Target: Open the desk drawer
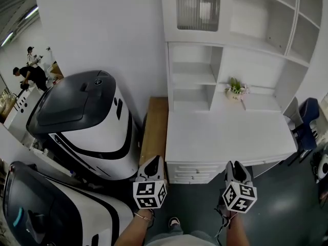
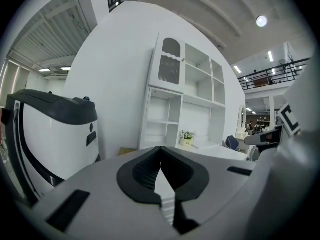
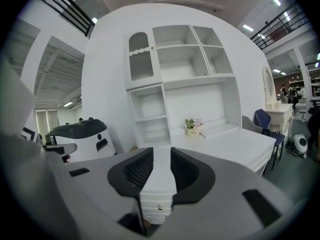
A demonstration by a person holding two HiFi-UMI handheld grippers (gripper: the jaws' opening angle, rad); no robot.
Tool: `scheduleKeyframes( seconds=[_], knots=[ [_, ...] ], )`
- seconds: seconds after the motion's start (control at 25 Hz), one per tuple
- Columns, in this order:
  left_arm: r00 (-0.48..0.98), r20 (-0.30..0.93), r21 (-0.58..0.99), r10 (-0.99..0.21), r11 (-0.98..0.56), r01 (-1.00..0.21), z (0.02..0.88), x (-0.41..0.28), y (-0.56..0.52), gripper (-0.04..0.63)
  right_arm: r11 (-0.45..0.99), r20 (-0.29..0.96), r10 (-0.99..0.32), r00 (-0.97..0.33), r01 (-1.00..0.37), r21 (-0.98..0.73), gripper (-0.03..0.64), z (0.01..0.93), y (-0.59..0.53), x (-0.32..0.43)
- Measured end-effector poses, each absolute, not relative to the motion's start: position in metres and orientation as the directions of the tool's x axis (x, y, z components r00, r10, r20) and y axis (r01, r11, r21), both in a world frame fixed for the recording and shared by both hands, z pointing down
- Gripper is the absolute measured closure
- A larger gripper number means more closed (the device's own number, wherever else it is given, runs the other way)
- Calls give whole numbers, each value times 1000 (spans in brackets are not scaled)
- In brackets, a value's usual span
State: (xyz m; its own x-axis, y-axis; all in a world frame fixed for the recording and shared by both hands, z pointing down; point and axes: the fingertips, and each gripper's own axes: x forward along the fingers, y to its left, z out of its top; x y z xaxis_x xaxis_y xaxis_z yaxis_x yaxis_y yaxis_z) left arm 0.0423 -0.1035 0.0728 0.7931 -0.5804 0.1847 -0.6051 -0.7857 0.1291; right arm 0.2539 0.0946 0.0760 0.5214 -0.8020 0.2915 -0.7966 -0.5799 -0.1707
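Note:
The white desk (image 1: pixel 225 137) has a stack of shut drawers (image 1: pixel 192 172) under the left part of its front edge. Both grippers hang in the air in front of the desk, short of it and touching nothing. My left gripper (image 1: pixel 152 163) is just left of the drawers, and its jaws meet at the tips with nothing between them (image 2: pixel 160 149). My right gripper (image 1: pixel 236 167) is to the right of the drawers, jaws apart and empty (image 3: pixel 161 151). Drawer fronts (image 3: pixel 157 204) show through the right gripper's gap.
A white shelf unit (image 1: pixel 230 45) rises behind the desk, with a small flower pot (image 1: pixel 236 90) on the desktop. Two large white-and-black machines (image 1: pixel 87 122) stand at the left, beside a wooden board (image 1: pixel 155 132). A blue chair (image 1: pixel 307 122) is at the right. People stand far left.

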Motion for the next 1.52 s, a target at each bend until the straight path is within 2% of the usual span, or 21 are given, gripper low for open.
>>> scheduleKeyframes(
  seconds=[0.28, 0.72, 1.08, 1.52],
  knots=[
    [758, 258, 182, -599, -741, -647, 111, 41, -114, 577, -561, 370, -798, 476, -812, -164, 502, 106, 74, 257],
    [676, 394, 157, -623, -679, -717, 185, 12, -106, 577, -512, 474, -802, 364, -827, -231, 497, 184, 51, 245],
    [591, 508, 158, -627, -607, -779, 310, -17, -87, 577, -493, 608, -744, 276, -842, -220, 494, 314, 63, 225],
    [531, 522, 161, -668, -534, -830, 468, -57, -70, 577, -447, 692, -689, 214, -878, -173, 485, 493, 54, 199]
  ],
)
